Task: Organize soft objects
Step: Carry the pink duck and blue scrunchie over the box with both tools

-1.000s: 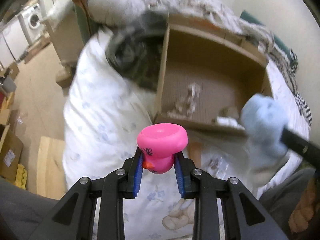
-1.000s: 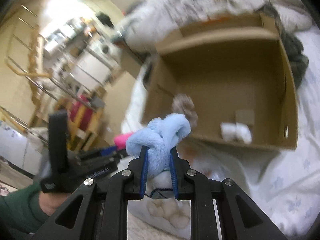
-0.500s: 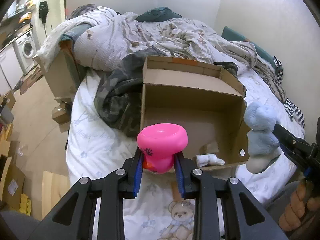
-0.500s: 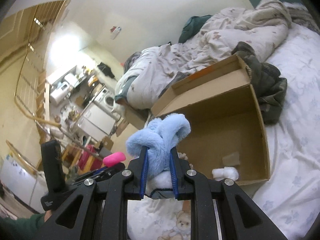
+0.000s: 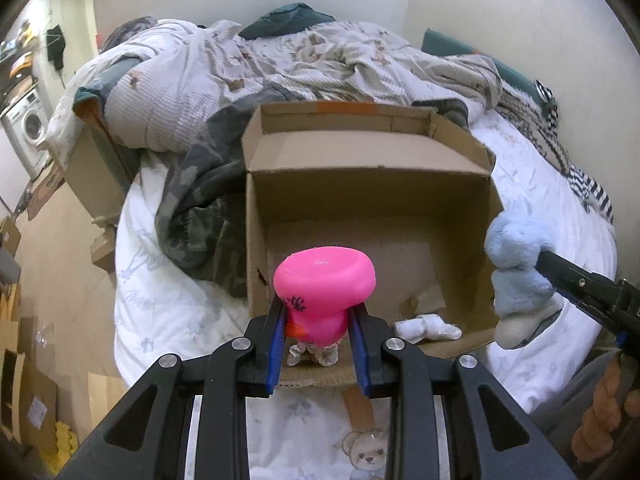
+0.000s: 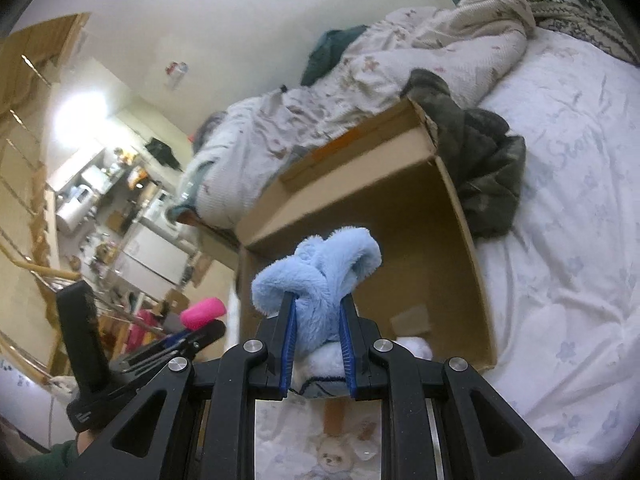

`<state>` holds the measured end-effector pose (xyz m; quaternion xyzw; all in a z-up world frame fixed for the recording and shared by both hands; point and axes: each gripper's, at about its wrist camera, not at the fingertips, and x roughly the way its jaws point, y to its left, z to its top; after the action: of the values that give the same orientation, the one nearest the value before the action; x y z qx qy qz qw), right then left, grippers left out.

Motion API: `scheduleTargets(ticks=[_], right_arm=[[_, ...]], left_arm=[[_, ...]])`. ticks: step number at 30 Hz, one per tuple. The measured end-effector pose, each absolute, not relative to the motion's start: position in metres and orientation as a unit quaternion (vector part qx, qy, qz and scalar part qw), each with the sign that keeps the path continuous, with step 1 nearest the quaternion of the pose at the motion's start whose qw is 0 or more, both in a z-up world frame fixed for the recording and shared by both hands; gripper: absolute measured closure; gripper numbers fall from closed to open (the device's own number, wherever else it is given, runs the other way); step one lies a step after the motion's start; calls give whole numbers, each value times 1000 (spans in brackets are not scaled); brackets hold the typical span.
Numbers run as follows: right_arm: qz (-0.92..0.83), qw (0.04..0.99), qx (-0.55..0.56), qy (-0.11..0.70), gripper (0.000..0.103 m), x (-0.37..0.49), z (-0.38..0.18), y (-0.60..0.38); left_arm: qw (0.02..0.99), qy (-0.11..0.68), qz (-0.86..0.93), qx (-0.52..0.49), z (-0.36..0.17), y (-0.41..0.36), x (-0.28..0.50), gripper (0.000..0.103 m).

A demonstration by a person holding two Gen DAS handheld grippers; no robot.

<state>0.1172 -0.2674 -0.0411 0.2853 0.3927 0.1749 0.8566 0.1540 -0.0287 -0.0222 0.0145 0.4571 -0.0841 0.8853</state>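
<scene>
My left gripper (image 5: 320, 320) is shut on a pink rubber duck (image 5: 325, 284), held upside down over the near edge of an open cardboard box (image 5: 372, 204) on the bed. My right gripper (image 6: 317, 312) is shut on a fluffy light-blue plush toy (image 6: 320, 268), held before the same box (image 6: 400, 216). In the left wrist view that blue plush (image 5: 516, 276) hangs at the box's right corner. A rolled white sock (image 5: 426, 326) and a small pale soft item (image 5: 316, 354) lie inside the box. The pink duck (image 6: 202, 312) shows at the left of the right wrist view.
A camouflage jacket (image 5: 192, 208) lies left of the box, a rumpled patterned duvet (image 5: 304, 64) behind it. White floral sheet (image 6: 560, 240) spreads to the right. Another cardboard box (image 5: 92, 168) stands beside the bed, with floor and more boxes at far left.
Both grippers have drawn back and tilted up from the box with their toys still held; more of the bed and the room now shows. The blue plush sits nearer the box's right corner.
</scene>
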Motion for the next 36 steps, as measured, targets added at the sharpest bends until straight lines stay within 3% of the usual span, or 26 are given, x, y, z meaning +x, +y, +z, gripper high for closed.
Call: scheduleTargets(ticks=[14, 36], right_arm=[[142, 846, 214, 467, 81, 133, -74, -246], [135, 846, 207, 473, 81, 136, -77, -240]], left_arm=[[870, 485, -90, 6, -65, -32, 164, 77], [860, 501, -91, 9, -74, -39, 164, 77]])
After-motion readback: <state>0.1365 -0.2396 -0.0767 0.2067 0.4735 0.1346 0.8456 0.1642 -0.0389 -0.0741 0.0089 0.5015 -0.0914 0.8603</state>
